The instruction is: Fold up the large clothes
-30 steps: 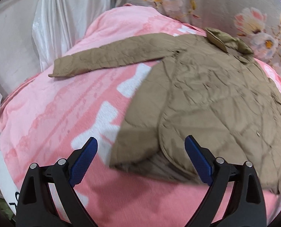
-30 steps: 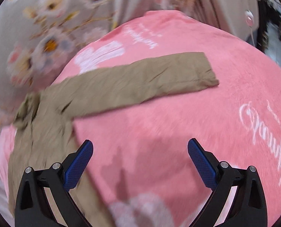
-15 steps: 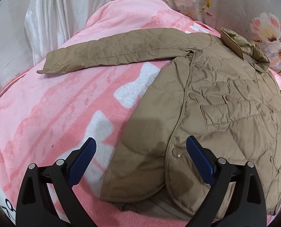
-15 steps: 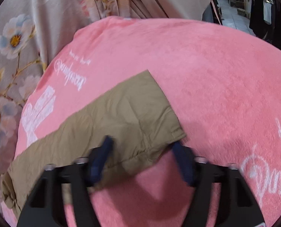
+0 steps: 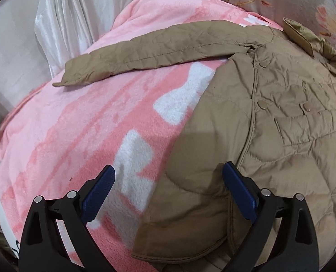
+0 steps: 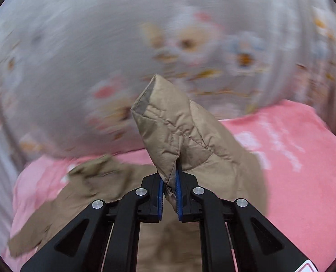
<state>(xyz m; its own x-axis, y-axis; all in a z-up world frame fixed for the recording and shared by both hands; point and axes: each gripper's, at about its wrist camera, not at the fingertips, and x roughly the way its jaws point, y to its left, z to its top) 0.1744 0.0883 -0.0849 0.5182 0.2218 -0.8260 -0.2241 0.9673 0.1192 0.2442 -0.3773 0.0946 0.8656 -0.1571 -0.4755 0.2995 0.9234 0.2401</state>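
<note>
A: Where's the jacket (image 5: 281, 136)?

B: Spread on the pink blanket (image 5: 77, 136), tan and quilted, one sleeve (image 5: 168, 47) stretched flat; its right side is cut off.

A: Room beside it?

B: Bare blanket left of the hem.

A: The claws?

B: Left gripper (image 5: 169, 176) gapes wide, holding nothing. Right gripper (image 6: 169, 189) is closing, pinching the other sleeve's cuff (image 6: 168, 122); the flowered curtain (image 6: 100, 45) is blurred.

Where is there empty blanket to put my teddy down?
Bare pink blanket lies below the outstretched sleeve, left of the jacket body. The jacket covers the right side. More bare blanket lies right of the lifted sleeve.
</note>
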